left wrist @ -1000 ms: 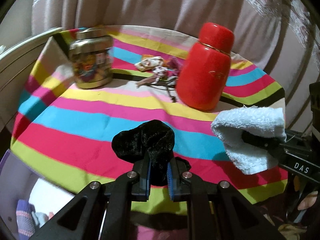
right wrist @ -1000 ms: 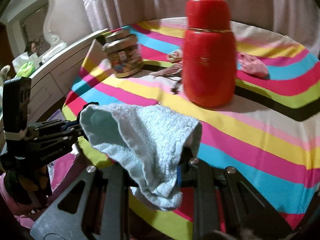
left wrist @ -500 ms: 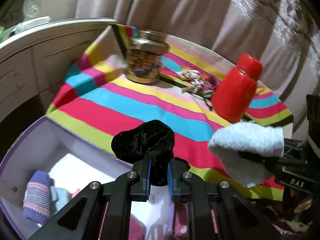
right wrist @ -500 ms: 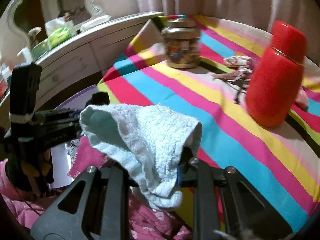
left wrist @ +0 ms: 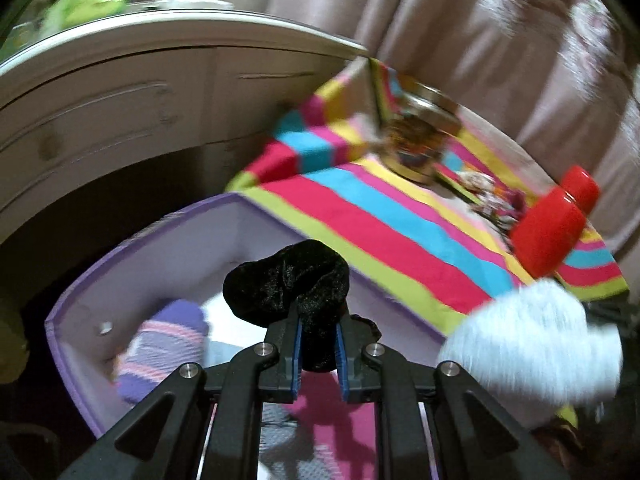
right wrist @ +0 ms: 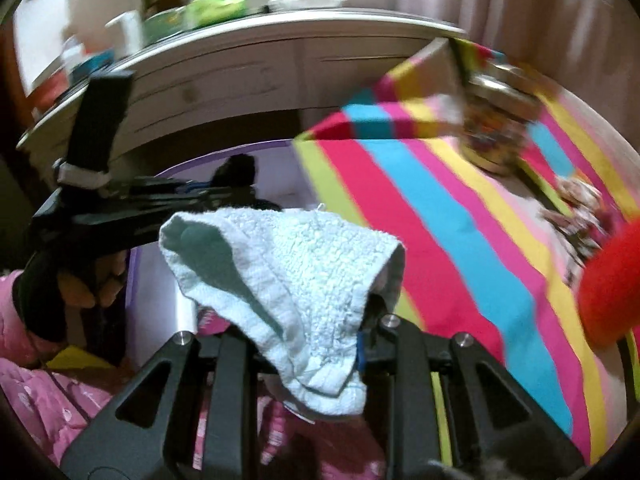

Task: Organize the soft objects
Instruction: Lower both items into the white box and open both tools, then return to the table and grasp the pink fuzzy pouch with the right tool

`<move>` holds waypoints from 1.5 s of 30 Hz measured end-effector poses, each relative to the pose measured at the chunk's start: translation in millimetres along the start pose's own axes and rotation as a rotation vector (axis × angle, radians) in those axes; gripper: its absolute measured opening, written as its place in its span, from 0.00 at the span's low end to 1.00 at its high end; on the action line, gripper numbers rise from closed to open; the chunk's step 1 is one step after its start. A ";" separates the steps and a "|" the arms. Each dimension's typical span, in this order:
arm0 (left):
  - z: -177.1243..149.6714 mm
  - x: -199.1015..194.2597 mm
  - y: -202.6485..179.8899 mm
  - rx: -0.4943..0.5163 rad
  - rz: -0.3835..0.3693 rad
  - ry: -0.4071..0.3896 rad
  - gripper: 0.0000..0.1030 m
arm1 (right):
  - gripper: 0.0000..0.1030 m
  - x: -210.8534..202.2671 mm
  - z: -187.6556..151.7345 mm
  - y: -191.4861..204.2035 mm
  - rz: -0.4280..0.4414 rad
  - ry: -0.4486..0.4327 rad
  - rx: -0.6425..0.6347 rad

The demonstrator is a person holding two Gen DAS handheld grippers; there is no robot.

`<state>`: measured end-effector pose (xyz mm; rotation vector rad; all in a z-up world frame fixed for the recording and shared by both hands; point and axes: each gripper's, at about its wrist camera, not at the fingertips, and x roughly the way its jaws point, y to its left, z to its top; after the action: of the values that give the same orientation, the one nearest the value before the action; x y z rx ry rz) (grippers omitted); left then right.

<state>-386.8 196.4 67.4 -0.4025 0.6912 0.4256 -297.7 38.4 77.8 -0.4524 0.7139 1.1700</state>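
While the left gripper points down toward the purple box, its two blue pads pinch a black velvety cloth tight. The black cloth bunches up above the pads, in the lower middle of the left wrist view, and it hangs over the open box. Inside the box, at the lower left, lies a purple striped sock, and something pink shows at the bottom.

The right gripper has a pale blue towel between its fingers. Its jaws are opening a little, but the towel is still caught there and droops over them in the middle of the right wrist view. In the left wrist view the same towel is a blurry pale lump at the lower right.

In the right wrist view the left gripper shows at the left side, with a hand around its handle and a pink sleeve below it.

The table with the striped cloth fills the right side of both views. On it stand a jar with a gold lid at the upper right and a red bottle further right. A white dresser curves across the upper left, with curtains behind the table.
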 end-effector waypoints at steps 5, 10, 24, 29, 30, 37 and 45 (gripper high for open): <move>8.1 -11.7 25.6 -0.062 0.162 -0.064 0.67 | 0.63 17.5 8.1 24.9 0.085 0.010 -0.040; 13.6 -25.6 22.4 -0.049 0.226 -0.180 0.83 | 0.72 2.9 4.5 6.5 0.140 -0.057 0.070; 20.4 70.5 -144.0 0.303 -0.158 0.063 0.83 | 0.74 -44.5 -88.2 -131.7 -0.129 -0.090 0.497; 32.2 130.2 -210.6 0.374 -0.238 0.135 0.83 | 0.74 -74.1 -145.8 -192.4 -0.244 -0.111 0.680; 34.5 140.7 -222.9 0.386 -0.250 0.139 0.83 | 0.74 -81.8 -159.1 -207.4 -0.273 -0.119 0.726; 64.1 218.1 -288.8 0.391 -0.279 0.124 0.83 | 0.74 -127.5 -216.4 -298.1 -0.412 -0.183 0.944; 89.7 274.5 -320.9 0.367 -0.276 0.124 0.83 | 0.74 -132.1 -221.1 -387.6 -0.518 -0.171 0.958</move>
<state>10.3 36.4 11.6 -0.1721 0.8040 0.0090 -21.2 -328.2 1.9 0.2657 0.8512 0.2895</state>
